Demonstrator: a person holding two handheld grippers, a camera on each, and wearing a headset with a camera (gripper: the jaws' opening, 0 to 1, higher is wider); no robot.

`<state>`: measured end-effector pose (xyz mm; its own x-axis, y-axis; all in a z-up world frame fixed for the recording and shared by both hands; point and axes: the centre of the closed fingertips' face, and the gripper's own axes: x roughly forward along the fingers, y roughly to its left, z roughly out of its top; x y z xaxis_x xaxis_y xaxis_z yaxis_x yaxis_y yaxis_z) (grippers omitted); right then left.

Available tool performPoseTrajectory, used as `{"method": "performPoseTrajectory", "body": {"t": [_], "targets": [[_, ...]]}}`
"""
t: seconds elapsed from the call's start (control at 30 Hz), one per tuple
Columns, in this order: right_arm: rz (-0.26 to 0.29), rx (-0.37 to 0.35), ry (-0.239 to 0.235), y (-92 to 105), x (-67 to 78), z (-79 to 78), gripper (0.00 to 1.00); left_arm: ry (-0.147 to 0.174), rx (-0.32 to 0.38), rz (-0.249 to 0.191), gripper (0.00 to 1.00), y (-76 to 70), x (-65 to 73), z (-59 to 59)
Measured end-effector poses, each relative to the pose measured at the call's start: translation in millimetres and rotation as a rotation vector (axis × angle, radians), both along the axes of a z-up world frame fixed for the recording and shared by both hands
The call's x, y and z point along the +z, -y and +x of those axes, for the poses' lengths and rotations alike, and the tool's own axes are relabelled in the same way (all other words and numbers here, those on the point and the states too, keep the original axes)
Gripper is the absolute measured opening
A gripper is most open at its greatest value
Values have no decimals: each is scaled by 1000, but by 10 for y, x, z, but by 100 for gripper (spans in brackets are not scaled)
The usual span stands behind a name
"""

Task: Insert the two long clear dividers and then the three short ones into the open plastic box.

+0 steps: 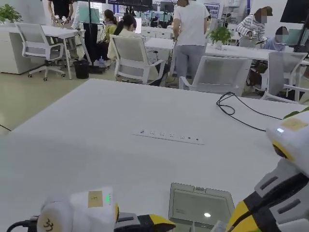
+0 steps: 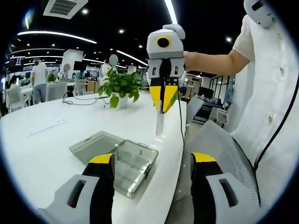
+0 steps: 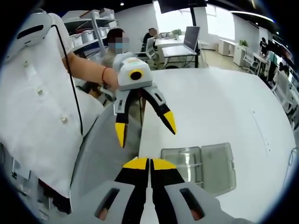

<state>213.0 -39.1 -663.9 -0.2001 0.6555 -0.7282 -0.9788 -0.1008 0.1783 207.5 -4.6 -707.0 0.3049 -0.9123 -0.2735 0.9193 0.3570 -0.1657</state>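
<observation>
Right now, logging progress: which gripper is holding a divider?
The right gripper: its jaws are shut on a clear divider that hangs below them. The left gripper has its jaws spread, holding nothing.

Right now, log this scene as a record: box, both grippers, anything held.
box: clear plastic box, lid open flat, on the white table near its edge
left gripper: jaws open, holding nothing
right gripper: jaws shut on a clear divider, tips pointing down, above the table beside the box
divider length: cannot tell
</observation>
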Motion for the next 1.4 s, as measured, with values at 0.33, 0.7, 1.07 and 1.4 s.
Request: {"method": "performPoseTrajectory", "body": {"t": [0.33,0.7,1.07,1.4], "targets": [[-5,-63,42,-51,-182,317,3,1,19,25,83,-103,-134,34],[-16,-116,64,-168,-454,559,3,-15,19,53,91,-186,-245,43],[-29,-141,67,-272,-769,637,3,-36,30,57,97,-205,-296,38],[-27,-151,74,-311,-909,658,3,-51,36,65,100,-217,-358,4]]}}
